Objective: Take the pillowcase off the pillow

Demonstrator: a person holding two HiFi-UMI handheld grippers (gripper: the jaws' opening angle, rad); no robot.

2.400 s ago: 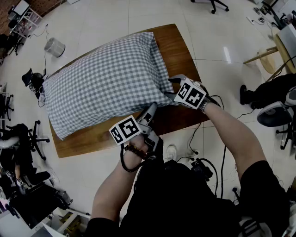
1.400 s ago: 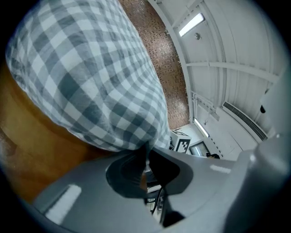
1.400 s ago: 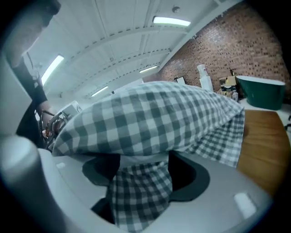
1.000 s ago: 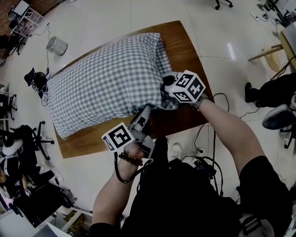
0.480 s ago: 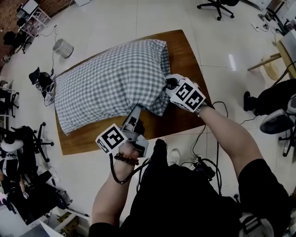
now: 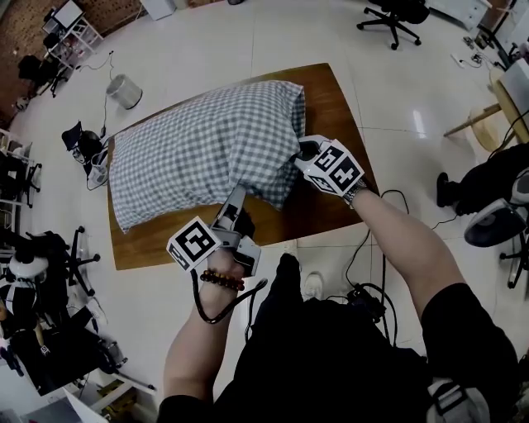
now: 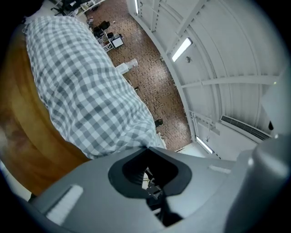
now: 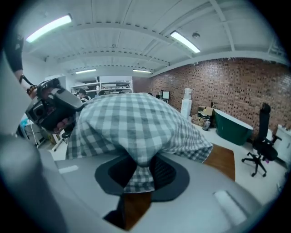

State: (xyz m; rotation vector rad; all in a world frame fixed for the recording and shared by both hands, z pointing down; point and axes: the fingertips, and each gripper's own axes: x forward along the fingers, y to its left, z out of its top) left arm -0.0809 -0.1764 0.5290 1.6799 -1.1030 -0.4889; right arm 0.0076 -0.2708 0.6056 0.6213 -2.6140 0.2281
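Now our left tool (image 6: 236,196) is clamped shut on the near edge of the pillowcase (image 6: 198,149), right tool (image 6: 299,152) just easing wider yet gripping bunched cloth; it lies along the surface (image 6: 332,99), stretching far-left from both.

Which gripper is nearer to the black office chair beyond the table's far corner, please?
Right. The right gripper, jaws just opening, pillowcase between them, sits at its end toward the chair; the left gripper is at its near long side.
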